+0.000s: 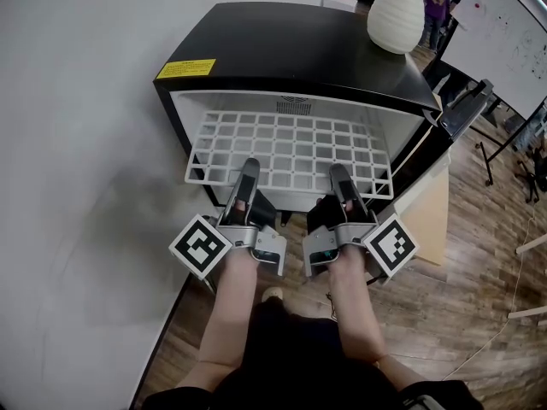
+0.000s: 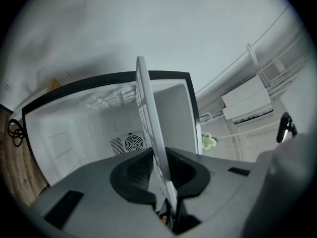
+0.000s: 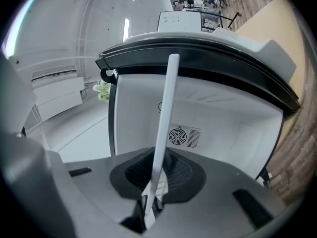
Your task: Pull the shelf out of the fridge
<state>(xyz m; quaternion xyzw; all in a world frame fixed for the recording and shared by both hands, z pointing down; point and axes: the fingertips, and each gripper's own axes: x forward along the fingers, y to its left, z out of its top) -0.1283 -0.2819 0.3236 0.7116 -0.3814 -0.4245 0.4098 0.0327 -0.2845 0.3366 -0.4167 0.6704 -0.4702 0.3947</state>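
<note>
As left gripper (image 1: 248, 169), right gripper (image 1: 340, 174) clamp shelf (image 1: 291, 148), front rim covered

Shelf (image 1: 295, 149) front rim partly under jaws

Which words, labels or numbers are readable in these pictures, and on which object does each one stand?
Yellow label on the fridge top: print too small to read.
Whiteboard: marks too blurred to read.
No readable text anywhere.
</note>
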